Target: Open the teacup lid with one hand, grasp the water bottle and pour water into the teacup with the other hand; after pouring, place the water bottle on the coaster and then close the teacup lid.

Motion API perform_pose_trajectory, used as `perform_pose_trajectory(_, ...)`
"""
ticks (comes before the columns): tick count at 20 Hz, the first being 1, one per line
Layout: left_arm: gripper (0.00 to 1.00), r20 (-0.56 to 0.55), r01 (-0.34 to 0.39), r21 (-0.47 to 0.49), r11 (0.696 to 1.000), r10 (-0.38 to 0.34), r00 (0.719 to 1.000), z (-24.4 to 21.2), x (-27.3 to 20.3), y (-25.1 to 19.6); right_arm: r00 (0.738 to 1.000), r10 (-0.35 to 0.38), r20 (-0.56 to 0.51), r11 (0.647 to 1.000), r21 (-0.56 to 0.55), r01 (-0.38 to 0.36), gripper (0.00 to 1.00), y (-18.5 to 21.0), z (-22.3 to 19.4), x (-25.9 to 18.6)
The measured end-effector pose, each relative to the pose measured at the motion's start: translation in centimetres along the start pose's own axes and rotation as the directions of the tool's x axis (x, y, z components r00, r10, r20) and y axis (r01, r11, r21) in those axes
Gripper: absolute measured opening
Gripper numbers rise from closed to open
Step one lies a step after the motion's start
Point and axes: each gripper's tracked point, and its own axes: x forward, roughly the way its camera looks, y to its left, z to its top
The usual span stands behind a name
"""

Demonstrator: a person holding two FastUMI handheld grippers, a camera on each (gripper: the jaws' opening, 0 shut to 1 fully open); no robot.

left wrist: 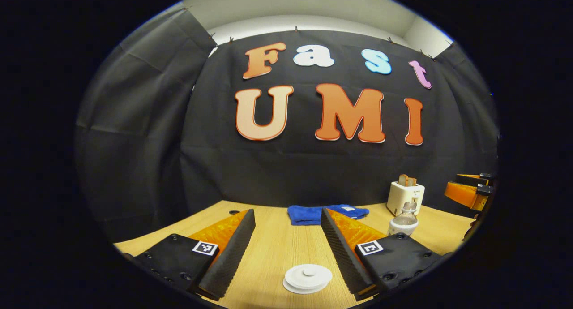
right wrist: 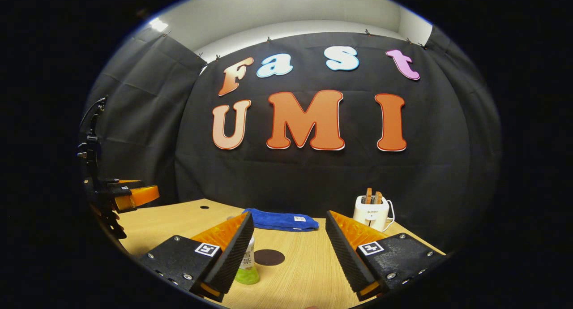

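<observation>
Wood-grain table (left wrist: 277, 251) carries everything. Left tongs (left wrist: 288, 217) released, jaws spread wide, hovering over the table with nothing between them. White teacup lid (left wrist: 308, 276) sits low in the left gripper view, in the gap between the fingers but touching neither; cup body under it can't be made out.

Water bottle (left wrist: 404, 221) stands upright just past the left tongs' right finger in that view, clear plastic, light cap. In the right gripper view the same bottle (right wrist: 247, 263) is half hidden behind the right tongs' left finger; green base and label visible, contact can't be told.

Right tongs (right wrist: 290, 217) also released, jaws wide apart, holding nothing. Dark round coaster (right wrist: 269, 257) lies flat on the table in the gap between those fingers, just beside the bottle, bare.

Blue towel (right wrist: 282, 221) folded at the back of the table near the black cloth. White toaster (right wrist: 371, 212) at back right with two slices of bread sticking up.

Each view catches the other gripper at its edge.
</observation>
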Motion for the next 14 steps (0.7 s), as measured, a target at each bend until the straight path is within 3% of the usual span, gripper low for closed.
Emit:
perform_pose_trajectory(4,0.97,-0.093,0.057,-0.030,0.998,-0.060,0.994,-4.0,0.7,-1.0,0.999,0.014,-0.044,1.000,-0.010,-0.015,0.96,0.6,-1.6,0.3)
perform_pose_trajectory(7,0.97,-0.151,0.092,-0.015,0.996,-0.093,0.984,-6.7,1.1,-1.5,0.998,0.033,-0.056,0.999,-0.012,-0.034,1.00,1.3,-2.4,0.4)
perform_pose_trajectory(13,0.97,-0.235,0.150,0.053,0.987,-0.133,0.963,-10.8,1.7,-3.6,0.994,0.061,-0.089,0.998,0.007,-0.061,0.96,2.0,-3.6,0.4)
perform_pose_trajectory(14,0.91,-0.248,0.157,0.068,0.985,-0.135,0.959,-11.5,1.8,-3.7,0.994,0.063,-0.091,0.998,0.012,-0.063,0.97,2.1,-3.7,0.5)
